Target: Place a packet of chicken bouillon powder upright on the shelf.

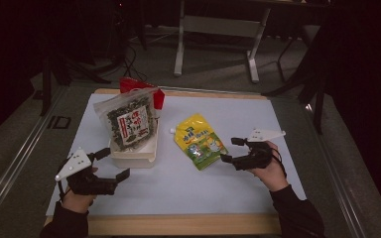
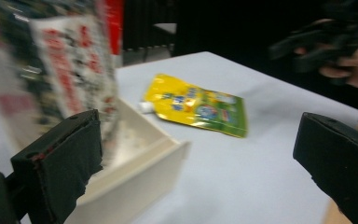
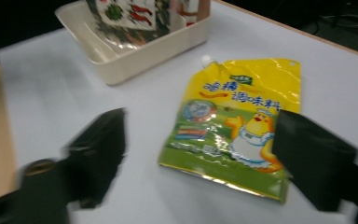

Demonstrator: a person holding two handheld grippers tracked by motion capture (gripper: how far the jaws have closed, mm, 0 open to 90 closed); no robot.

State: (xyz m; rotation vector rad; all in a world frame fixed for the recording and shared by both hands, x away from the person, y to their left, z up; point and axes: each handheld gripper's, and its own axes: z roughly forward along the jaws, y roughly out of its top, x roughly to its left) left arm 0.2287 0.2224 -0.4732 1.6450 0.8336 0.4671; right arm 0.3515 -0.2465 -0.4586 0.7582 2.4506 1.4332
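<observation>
A yellow and green spouted pouch (image 1: 200, 141) lies flat on the white mat, seen too in the left gripper view (image 2: 198, 106) and the right gripper view (image 3: 235, 126). A clear bag of dark snack with a red and white label (image 1: 129, 121) stands upright in a cream box (image 1: 134, 157). My left gripper (image 1: 115, 163) is open near the box's front left corner, with nothing between its jaws (image 2: 198, 140). My right gripper (image 1: 230, 149) is open just right of the pouch; its jaws stand either side of the pouch's lower end (image 3: 200, 140) without touching it.
A red packet (image 1: 129, 85) sticks up behind the snack bag at the mat's far edge. The white mat (image 1: 258, 188) lies on a wooden table (image 1: 178, 224). A desk frame (image 1: 218, 29) and chair legs stand on the floor beyond.
</observation>
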